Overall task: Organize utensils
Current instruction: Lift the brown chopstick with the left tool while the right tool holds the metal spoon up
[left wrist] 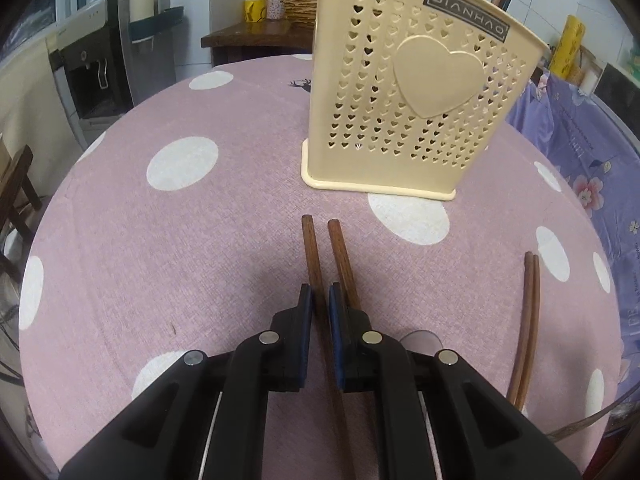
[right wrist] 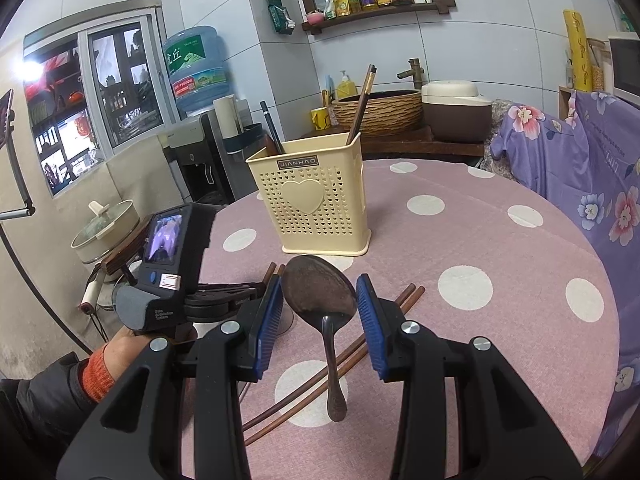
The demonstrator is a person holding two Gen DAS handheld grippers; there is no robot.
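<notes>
A cream perforated utensil holder stands on the pink dotted table; it also shows in the right wrist view, with chopsticks standing in it. My left gripper is closed on one brown chopstick of a pair; the second one lies just outside its right finger. Another brown pair lies to the right and shows in the right wrist view. My right gripper is open around a metal spoon lying on the table.
The round table has a purple floral cloth to the right. A water dispenser, a pot and a sink counter stand behind it. The left hand and its device are at the table's left edge.
</notes>
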